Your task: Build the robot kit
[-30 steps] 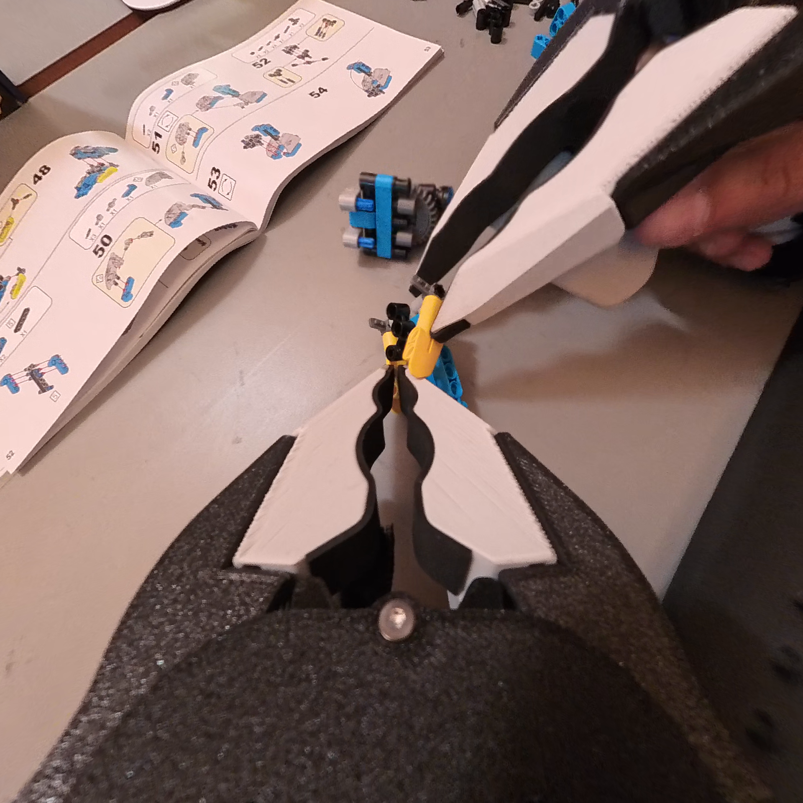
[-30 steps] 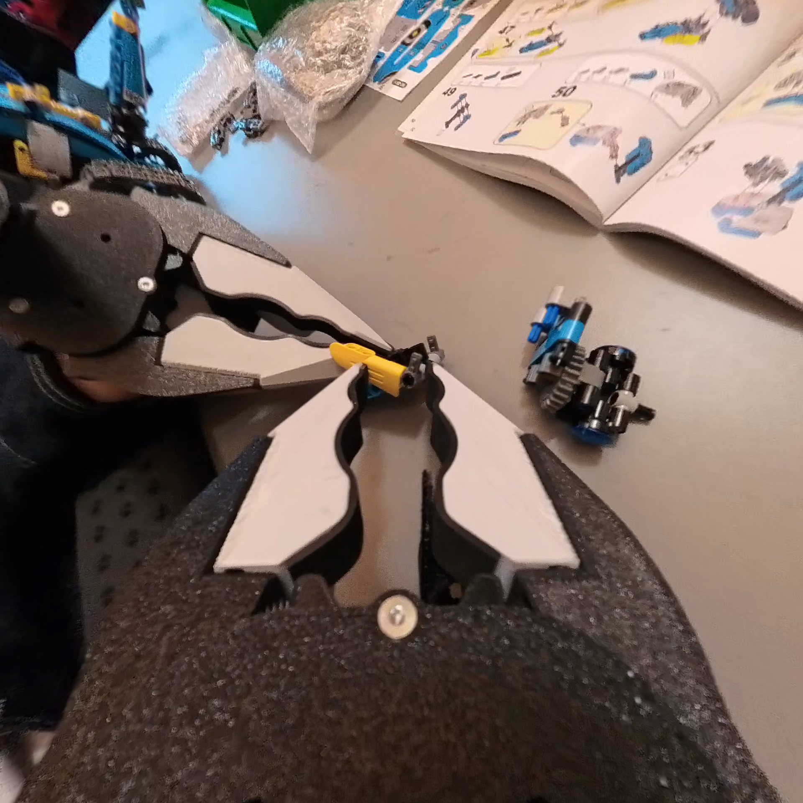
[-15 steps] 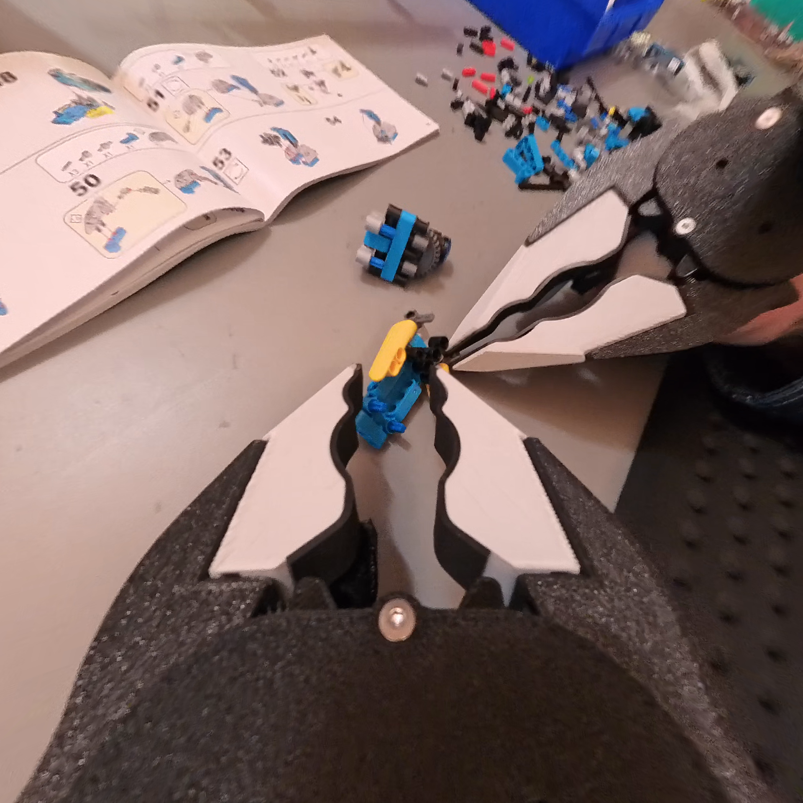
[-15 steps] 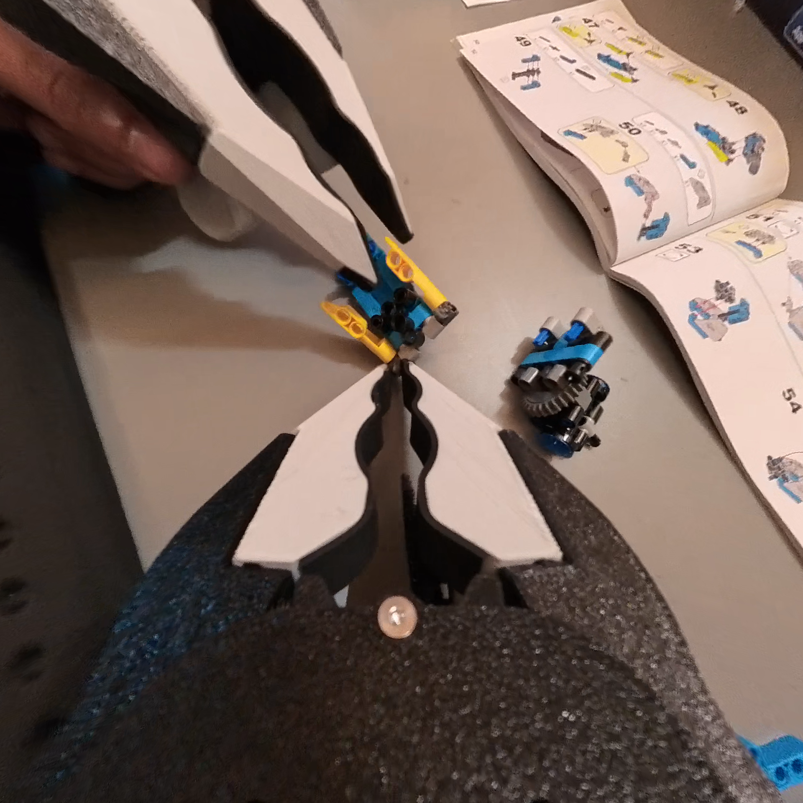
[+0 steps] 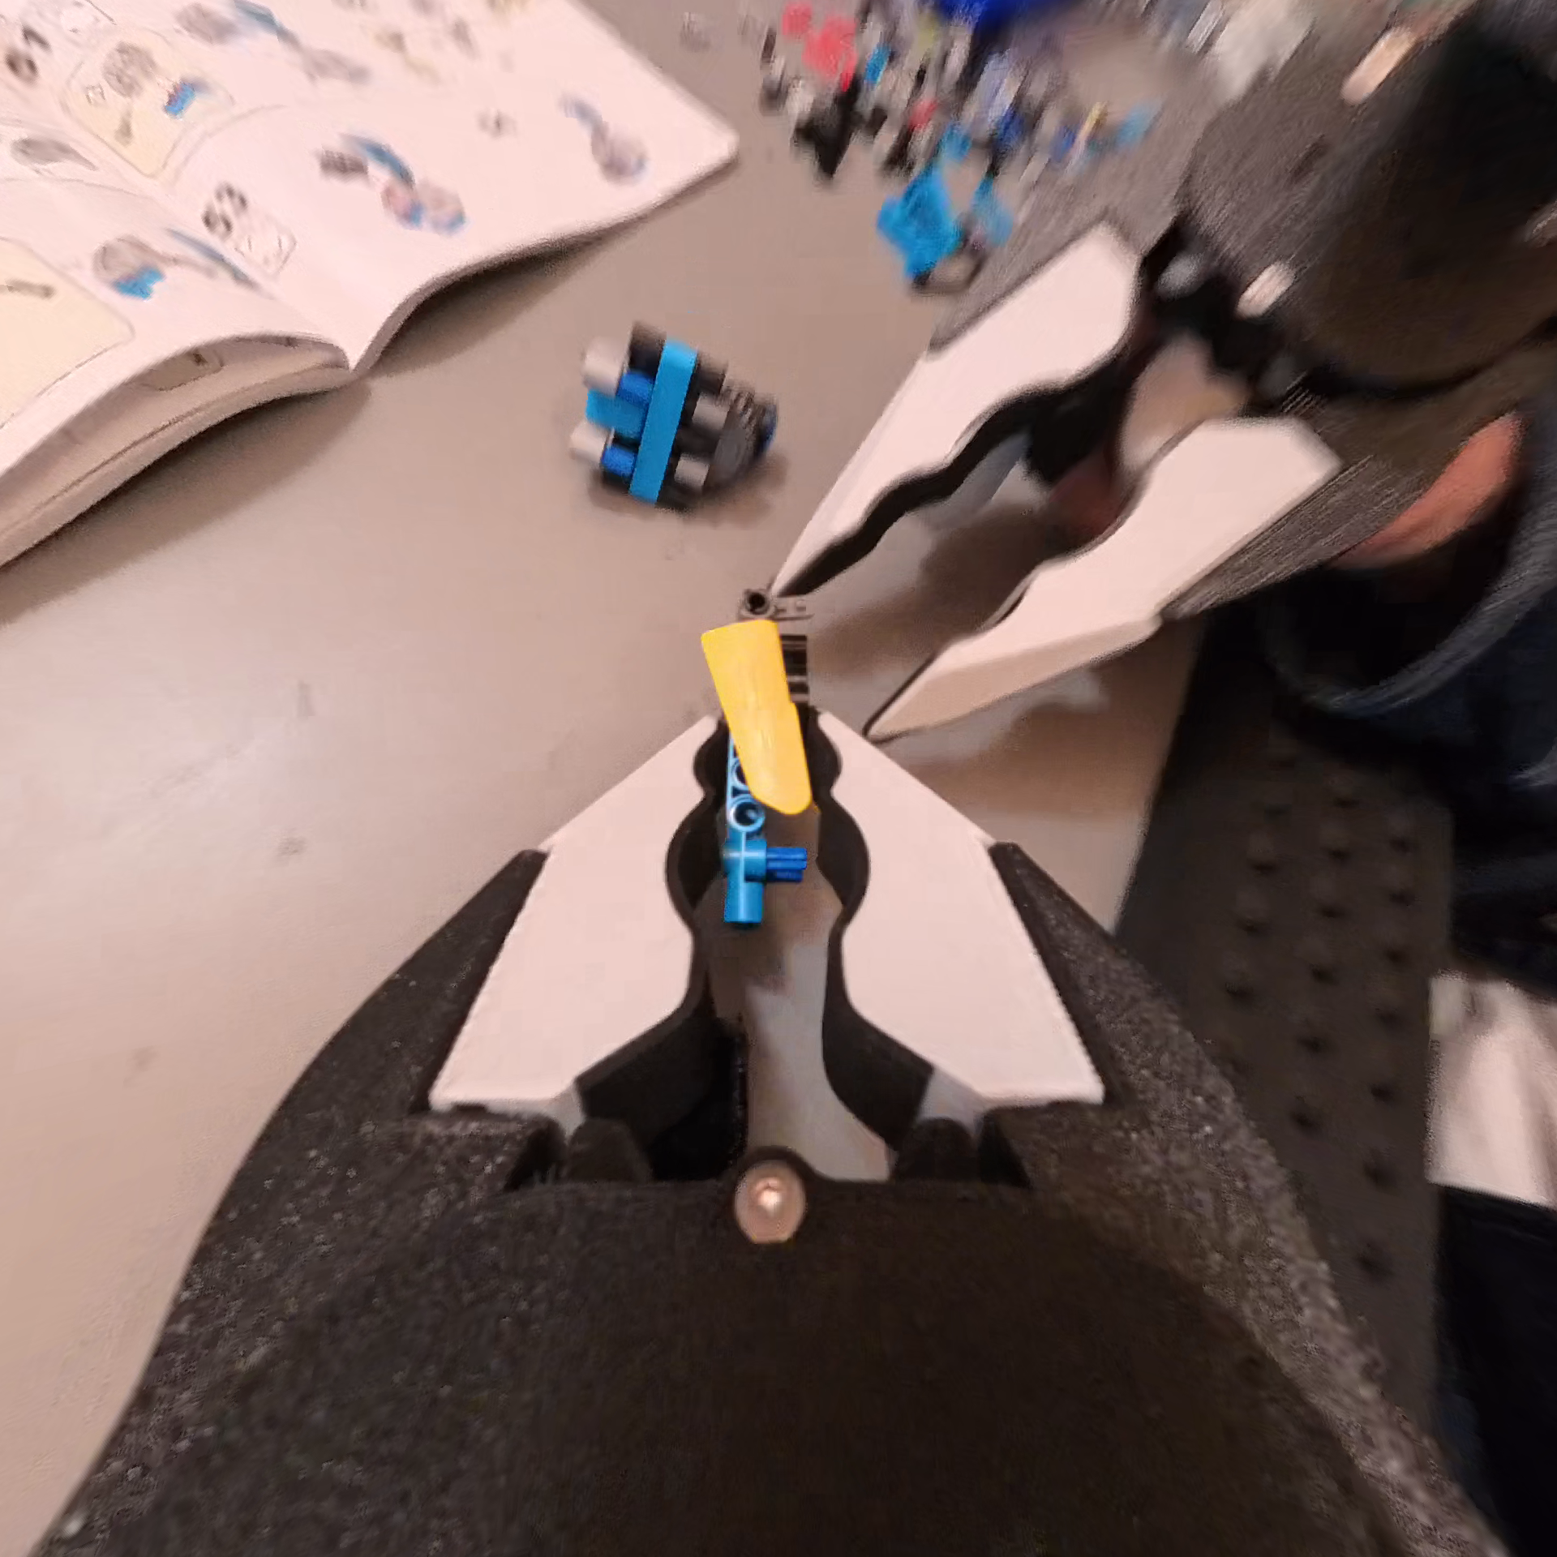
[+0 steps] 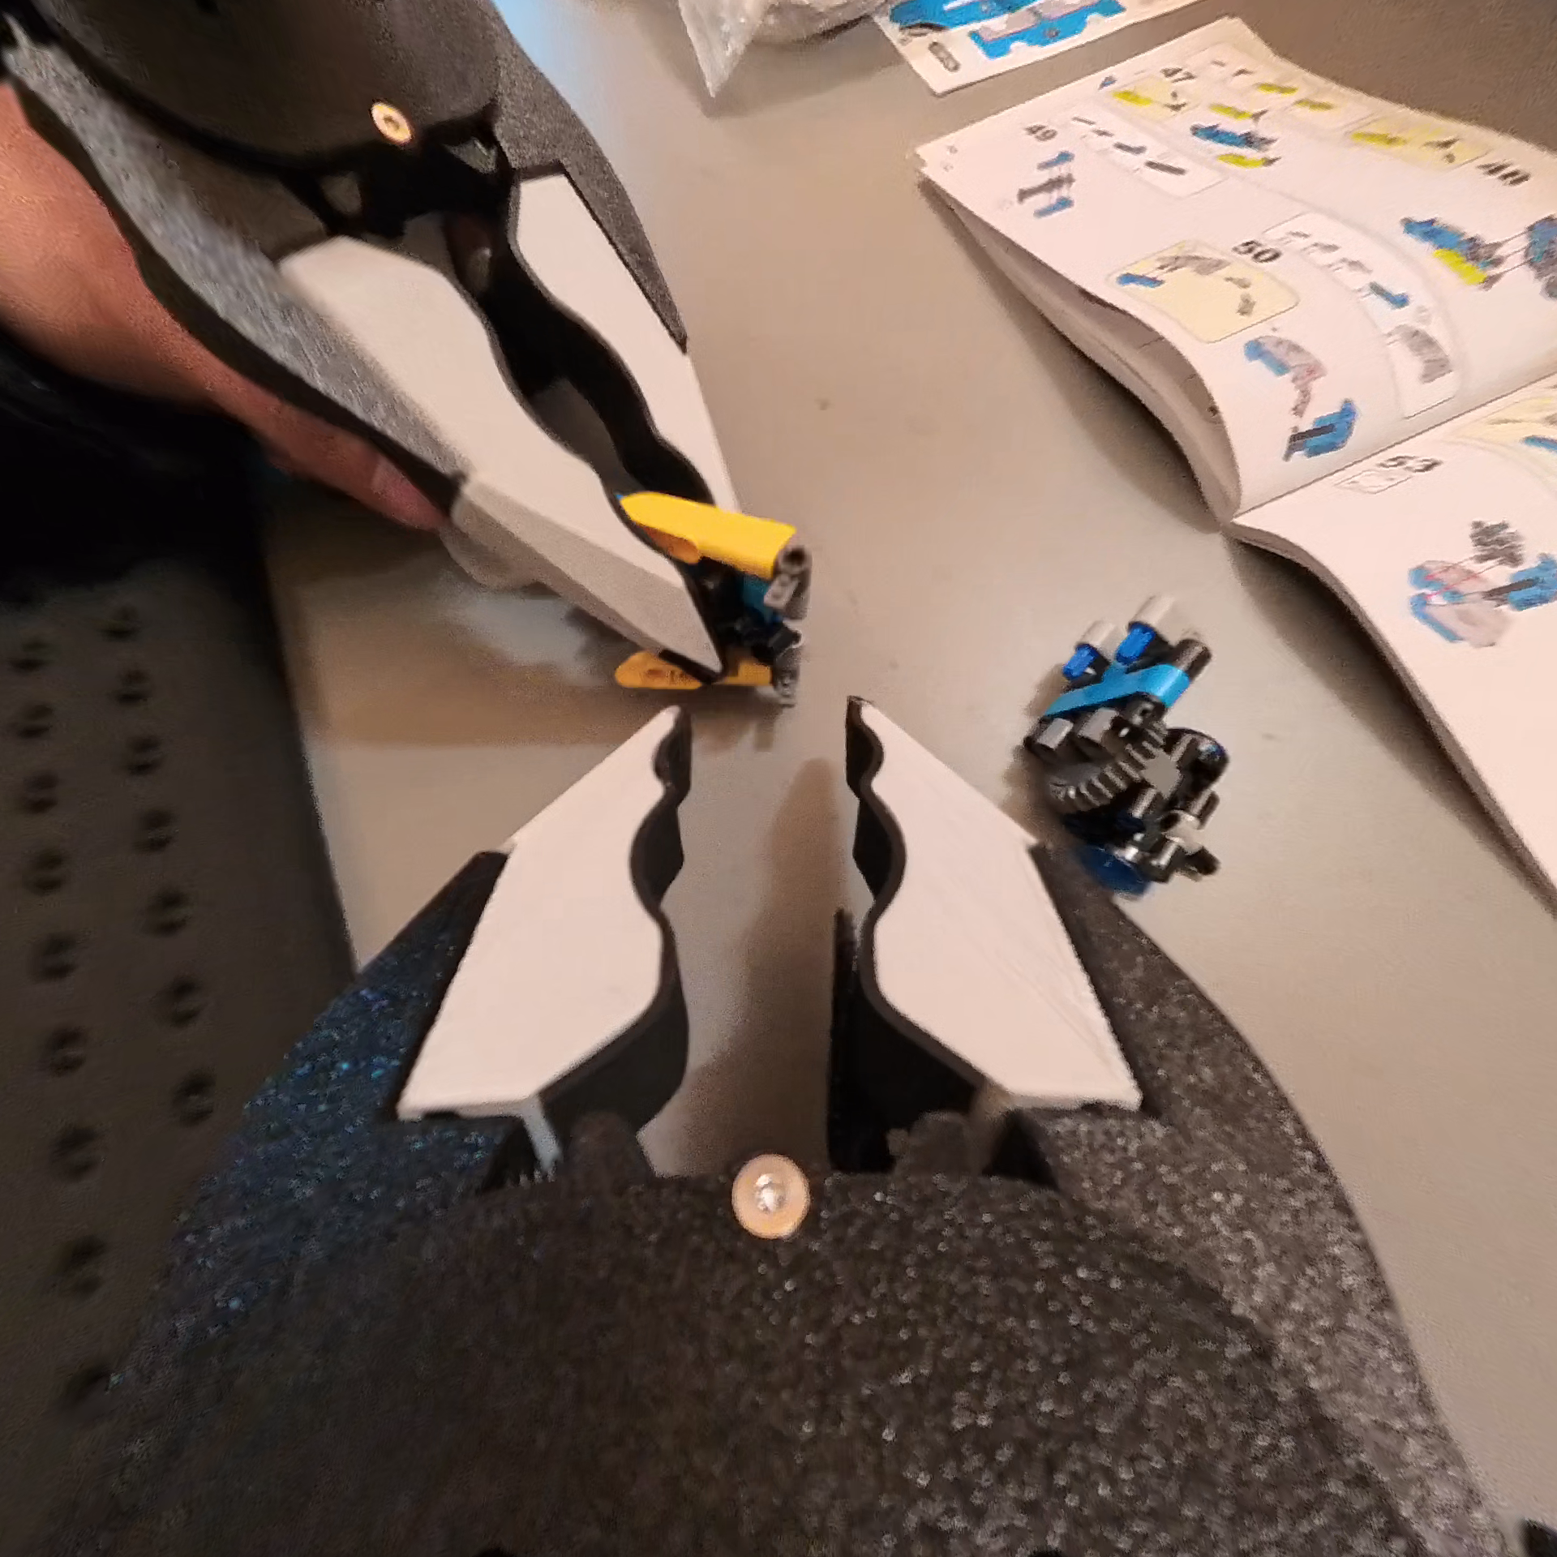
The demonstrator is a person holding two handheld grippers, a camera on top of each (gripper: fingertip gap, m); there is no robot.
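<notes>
two claws: left claw (image 5: 762, 733) clenched on yellow-blue brick piece (image 5: 756, 716), right claw (image 6: 765, 716) released beside gear assembly (image 6: 1125, 775).

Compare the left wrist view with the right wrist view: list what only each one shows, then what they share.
Only the left wrist view shows the blurred pile of loose bricks at the far edge of the table, and the blue beam with a pin between the left gripper's fingers.

Only the right wrist view shows the clear plastic bag, a printed sheet beside it, and a second yellow panel low on the held piece.

Both show the left gripper shut on the yellow and blue assembly, the open right gripper, the gear module and the open instruction booklet.
</notes>
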